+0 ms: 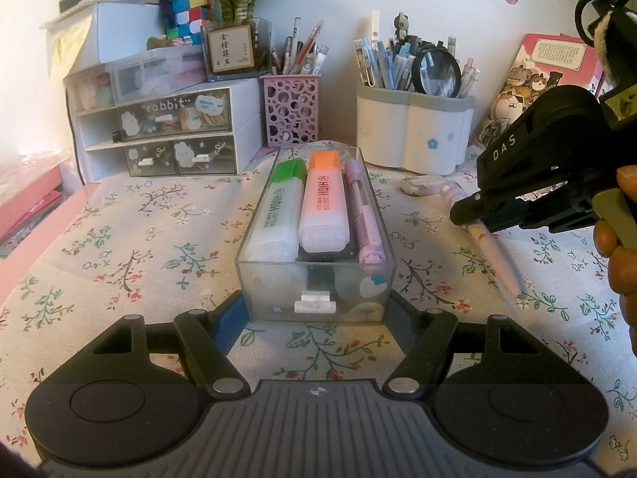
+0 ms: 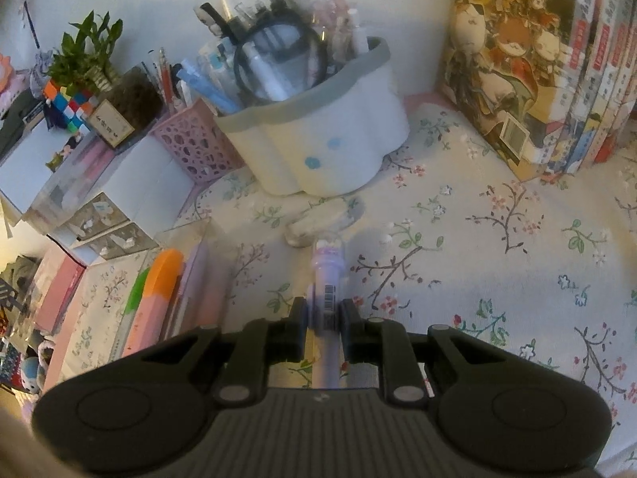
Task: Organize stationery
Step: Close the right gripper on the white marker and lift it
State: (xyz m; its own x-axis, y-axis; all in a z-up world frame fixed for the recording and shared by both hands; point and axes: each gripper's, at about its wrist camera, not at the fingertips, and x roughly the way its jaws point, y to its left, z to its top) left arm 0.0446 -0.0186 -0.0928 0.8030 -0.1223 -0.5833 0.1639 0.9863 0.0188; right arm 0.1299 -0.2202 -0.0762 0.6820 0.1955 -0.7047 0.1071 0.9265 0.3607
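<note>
Currently right gripper (image 2: 322,332) is clenched on pink pen (image 2: 327,290) mid-barrel, just right of clear box (image 1: 318,275). Left gripper (image 1: 318,314) clamps box's near end. Pen likely light, stiff, slippery; mid-barrel hold should balance.

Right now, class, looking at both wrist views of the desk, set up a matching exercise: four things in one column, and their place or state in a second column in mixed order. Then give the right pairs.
Column one:
1. clear box
2. pink pen
3. orange highlighter
4. magnifying glass

Column two:
A. stands in the white holder
B. lies inside the clear box, beside a green one
C. clamped between the left gripper's fingers
D. gripped by the right gripper

Pairs: 1-C, 2-D, 3-B, 4-A
</note>
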